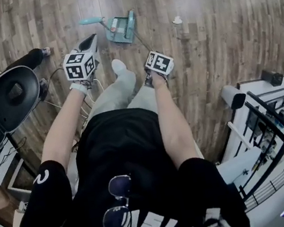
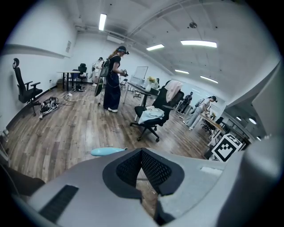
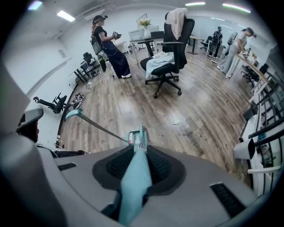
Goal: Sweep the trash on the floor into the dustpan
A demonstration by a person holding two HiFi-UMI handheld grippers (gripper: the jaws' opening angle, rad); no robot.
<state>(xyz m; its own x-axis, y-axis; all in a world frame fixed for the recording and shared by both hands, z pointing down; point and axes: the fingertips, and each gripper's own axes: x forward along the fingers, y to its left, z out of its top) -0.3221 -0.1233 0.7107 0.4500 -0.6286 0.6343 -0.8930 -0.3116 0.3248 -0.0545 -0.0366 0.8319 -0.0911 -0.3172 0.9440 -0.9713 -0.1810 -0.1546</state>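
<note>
R gripper (image 3: 138, 150) jaws clamp dustpan handle (image 3: 134, 188); L gripper (image 2: 142, 153) jaws together, empty; dustpan (image 3: 136, 136) mostly hidden behind R jaws.

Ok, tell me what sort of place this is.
Probably an open-plan office or lab: a black swivel office chair, a white desk and long ceiling strip lights over a brown wood-plank floor.

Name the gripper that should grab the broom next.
Left. The right gripper is shut on the dustpan handle, so it is busy. The left gripper holds nothing, its fingers together, and the broom's teal grip sits just ahead of it.
</note>
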